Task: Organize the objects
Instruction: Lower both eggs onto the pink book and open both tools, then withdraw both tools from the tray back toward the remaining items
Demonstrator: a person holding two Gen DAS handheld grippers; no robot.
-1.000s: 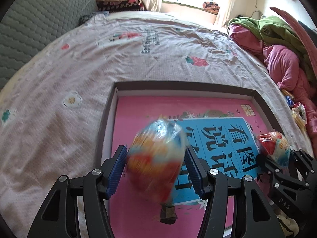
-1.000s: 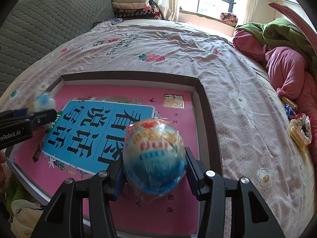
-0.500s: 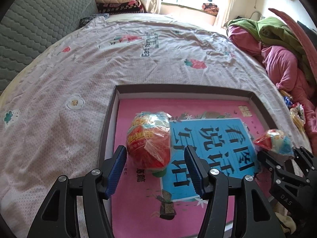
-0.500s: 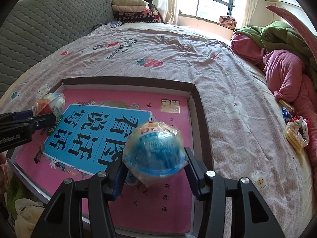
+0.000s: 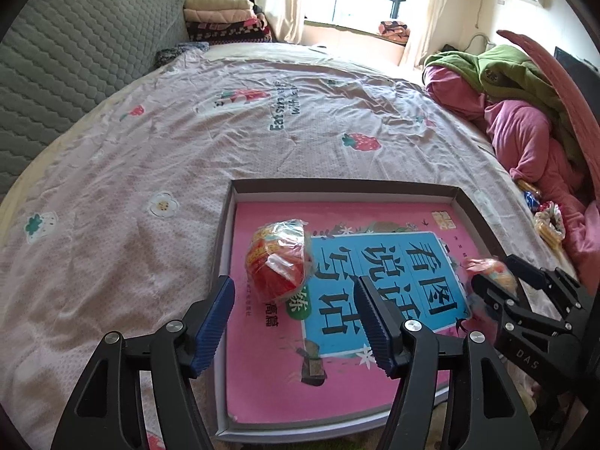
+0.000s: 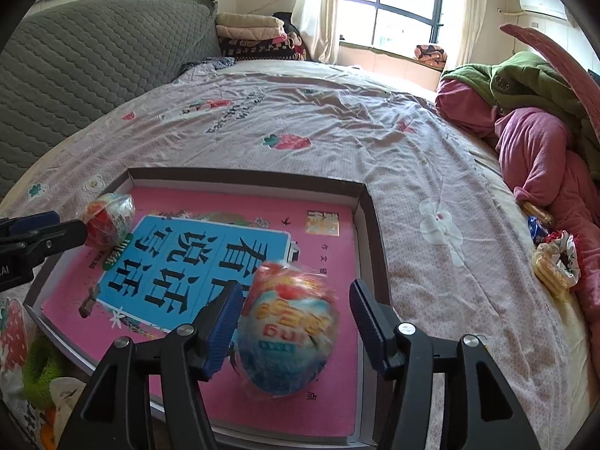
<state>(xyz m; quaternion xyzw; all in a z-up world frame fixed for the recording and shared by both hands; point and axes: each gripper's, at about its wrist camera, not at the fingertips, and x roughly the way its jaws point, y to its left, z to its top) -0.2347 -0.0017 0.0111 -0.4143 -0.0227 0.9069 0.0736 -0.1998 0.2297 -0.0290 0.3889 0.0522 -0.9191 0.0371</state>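
Left wrist view: the left gripper (image 5: 294,317), jaws just opening, stands wide behind a red wrapped egg (image 5: 279,260), clear of it. The right gripper (image 6: 294,322), also just opening, brackets a blue wrapped egg (image 6: 288,333) without pressing, angled down over the tray (image 6: 369,232).

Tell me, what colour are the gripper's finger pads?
Dark blue, ribbed pads; clearest in the left wrist view.
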